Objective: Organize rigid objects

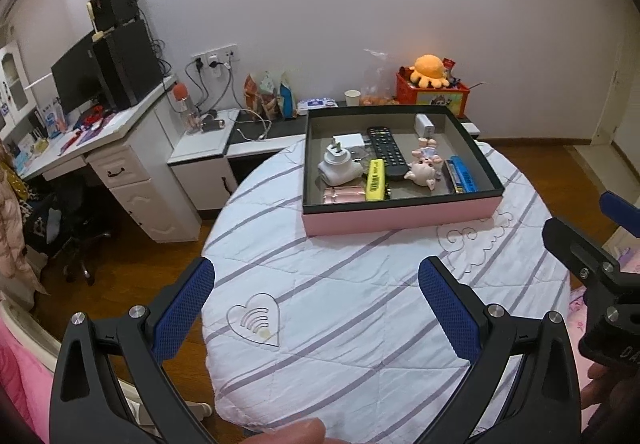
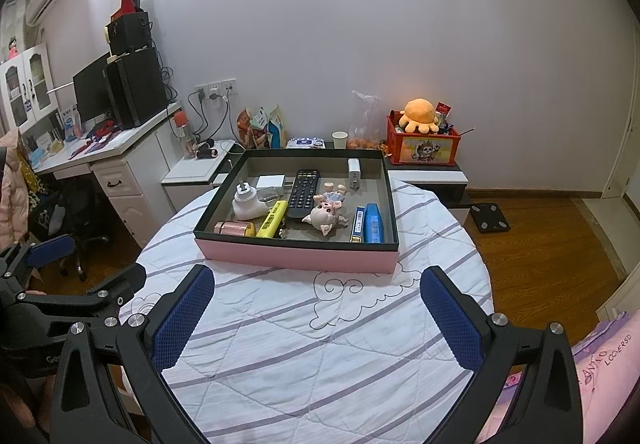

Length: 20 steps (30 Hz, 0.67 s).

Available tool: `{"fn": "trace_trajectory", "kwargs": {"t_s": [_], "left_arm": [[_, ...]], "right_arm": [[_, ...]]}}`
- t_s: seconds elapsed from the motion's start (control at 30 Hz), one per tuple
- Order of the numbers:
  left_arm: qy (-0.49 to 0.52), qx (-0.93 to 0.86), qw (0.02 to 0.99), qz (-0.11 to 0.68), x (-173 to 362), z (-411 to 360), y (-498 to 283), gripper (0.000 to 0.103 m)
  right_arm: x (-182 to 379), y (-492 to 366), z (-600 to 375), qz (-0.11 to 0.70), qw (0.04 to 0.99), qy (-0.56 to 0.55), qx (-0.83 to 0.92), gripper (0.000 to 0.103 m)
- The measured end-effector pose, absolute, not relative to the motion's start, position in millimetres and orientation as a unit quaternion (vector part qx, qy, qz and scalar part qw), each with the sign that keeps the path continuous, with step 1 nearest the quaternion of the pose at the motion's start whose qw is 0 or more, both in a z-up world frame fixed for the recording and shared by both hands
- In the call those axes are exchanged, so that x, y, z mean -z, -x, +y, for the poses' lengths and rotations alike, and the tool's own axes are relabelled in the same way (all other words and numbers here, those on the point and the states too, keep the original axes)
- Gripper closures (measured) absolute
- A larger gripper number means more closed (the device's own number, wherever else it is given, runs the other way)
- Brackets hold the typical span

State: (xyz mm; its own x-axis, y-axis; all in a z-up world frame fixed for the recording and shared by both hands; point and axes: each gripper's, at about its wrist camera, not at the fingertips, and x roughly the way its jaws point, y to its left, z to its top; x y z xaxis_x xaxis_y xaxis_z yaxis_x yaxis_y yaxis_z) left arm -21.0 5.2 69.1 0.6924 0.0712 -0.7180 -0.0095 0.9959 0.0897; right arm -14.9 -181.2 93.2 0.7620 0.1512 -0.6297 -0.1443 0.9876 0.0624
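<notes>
- The remote (image 2: 303, 193) is stiff, light and smooth; you would do best, I judge, to pinch it across its narrow width near the middle, where the long sides run straight.
- The pig figurine (image 2: 325, 218) looks brittle, with thin ears and legs, so take it by the round body and squeeze gently.
- The yellow marker (image 2: 273, 219) and the blue stapler (image 2: 373, 224) are hard and slim; grip them across the short side.
- The white plug (image 2: 247, 203) is rounded and may slip; hold it at the flat base.
- All of these lie loose and close together inside the tray (image 2: 296, 255), black-rimmed with a pink wall, near the far side of the round table (image 2: 320, 356) under a striped white cloth.
- Your left gripper (image 1: 316, 302) hangs wide apart over the cloth, holding nothing.
- Your right gripper (image 2: 318, 308) is likewise spread wide and empty, just short of the tray.
</notes>
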Motion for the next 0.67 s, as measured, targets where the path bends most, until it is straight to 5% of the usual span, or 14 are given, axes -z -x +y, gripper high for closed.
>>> {"fn": "trace_trajectory", "kwargs": {"t_s": [0.67], "left_arm": [[-0.047,0.0,0.918,0.395,-65.3,-1.6,19.1,0.0]], "right_arm": [[-92.7,15.8,-184.1,0.334,0.94,-0.004,-0.071,0.0]]}}
